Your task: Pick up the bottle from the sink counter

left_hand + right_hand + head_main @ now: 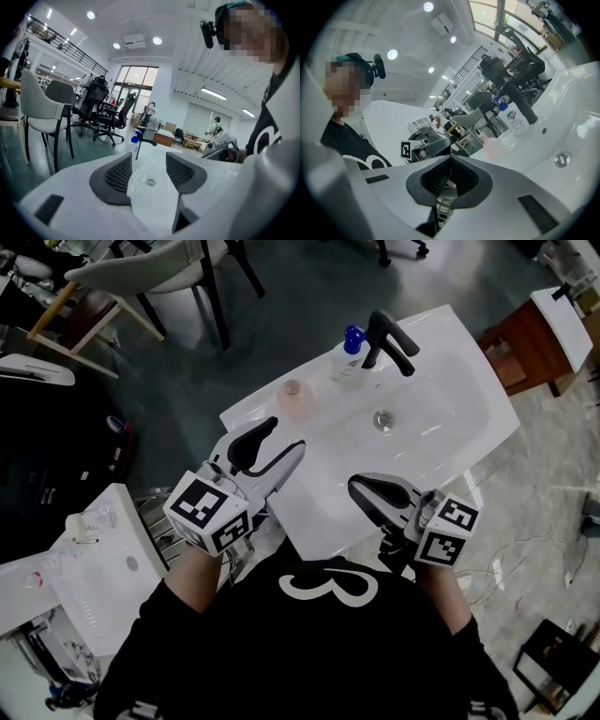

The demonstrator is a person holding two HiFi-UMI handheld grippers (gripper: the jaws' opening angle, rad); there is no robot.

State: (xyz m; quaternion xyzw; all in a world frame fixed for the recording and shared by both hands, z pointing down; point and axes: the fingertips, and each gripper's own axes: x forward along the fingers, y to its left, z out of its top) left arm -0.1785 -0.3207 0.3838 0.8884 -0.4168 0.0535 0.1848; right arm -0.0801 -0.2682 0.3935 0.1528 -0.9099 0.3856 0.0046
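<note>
Since both claws hang at the near edge of the table (441, 446) and neither one has hold of anything, I'd say this is the approach step, right at the start of the job. The left claw (283, 437) has its jaws wide apart with only bare white sink showing between them. The right claw (360, 487) has its jaws pressed together on nothing. The bottle (348, 354) (white body, blue pump top) stands upright at the far rim of the table, just beside the black faucet (390, 341) and well apart from both claws. A pale pink thing (293, 397) sits on the rim nearer the left claw, can't tell what it is. My guess for the next move: the left claw is the open one and points roughly that way, so it needs to reach across the basin, get a jaw on either side of the bottle's body below the pump, then close. Watch the faucet, there's not much room on that side.
</note>
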